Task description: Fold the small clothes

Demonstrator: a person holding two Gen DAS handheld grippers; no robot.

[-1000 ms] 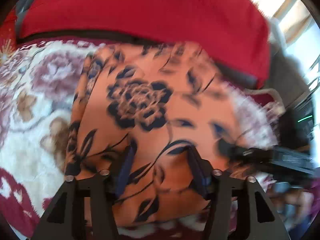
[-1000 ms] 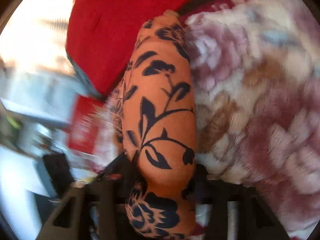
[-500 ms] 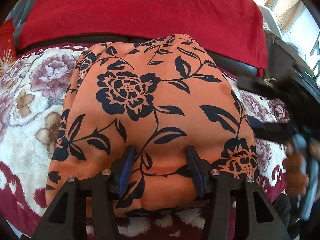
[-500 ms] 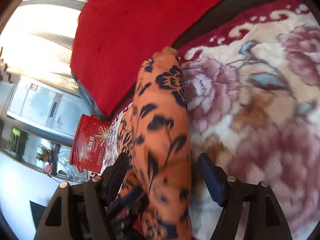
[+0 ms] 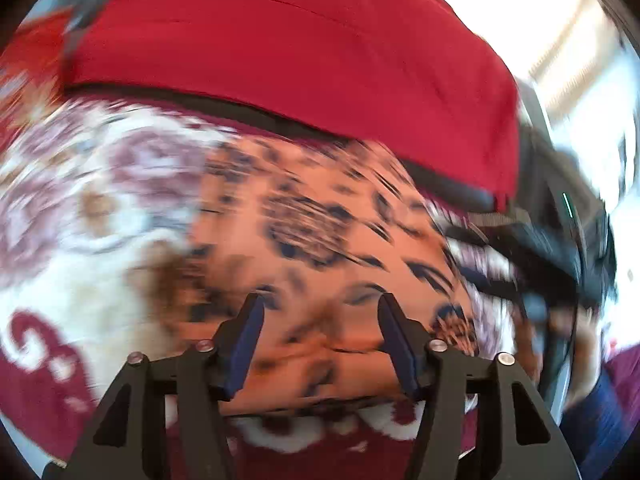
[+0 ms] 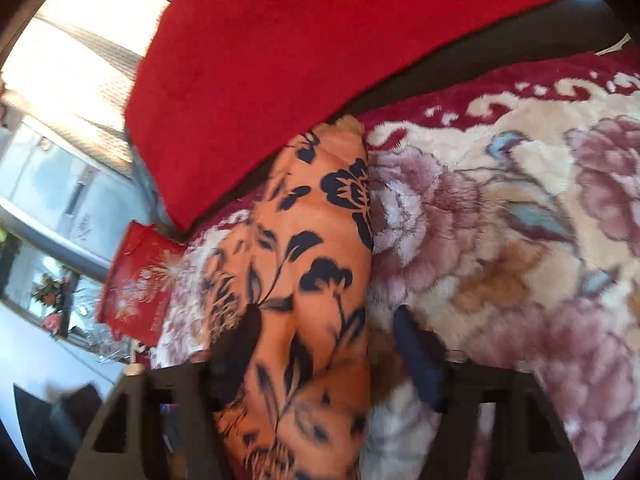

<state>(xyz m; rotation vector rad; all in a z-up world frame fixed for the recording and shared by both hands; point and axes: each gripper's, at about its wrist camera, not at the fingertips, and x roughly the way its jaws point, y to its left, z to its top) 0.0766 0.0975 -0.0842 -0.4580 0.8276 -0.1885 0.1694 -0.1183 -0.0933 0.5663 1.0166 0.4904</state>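
Observation:
An orange garment with a dark blue flower print (image 5: 320, 232) lies folded on a floral plush blanket (image 5: 80, 220). My left gripper (image 5: 320, 304) hangs over its near edge, and its jaws are opening. The cloth lies between the blue pads without being pinched. This view is smeared by motion. In the right wrist view the same garment (image 6: 312, 240) runs as a long narrow fold away from me. My right gripper (image 6: 324, 320) stands open astride its near end, the right pad well off the cloth over the blanket (image 6: 500, 240).
A red cushion (image 5: 280, 60) lies along the back of the blanket, also the red cushion (image 6: 300, 40) in the right view. A red printed box (image 6: 136, 280) stands beyond the blanket's left edge. The dark, blurred other gripper (image 5: 560, 240) is at the right.
The right jaws let go of the garment's end, spread wide and lifted a little. The left gripper swung sideways, blurring its view, and its pads have parted slightly over the cloth.

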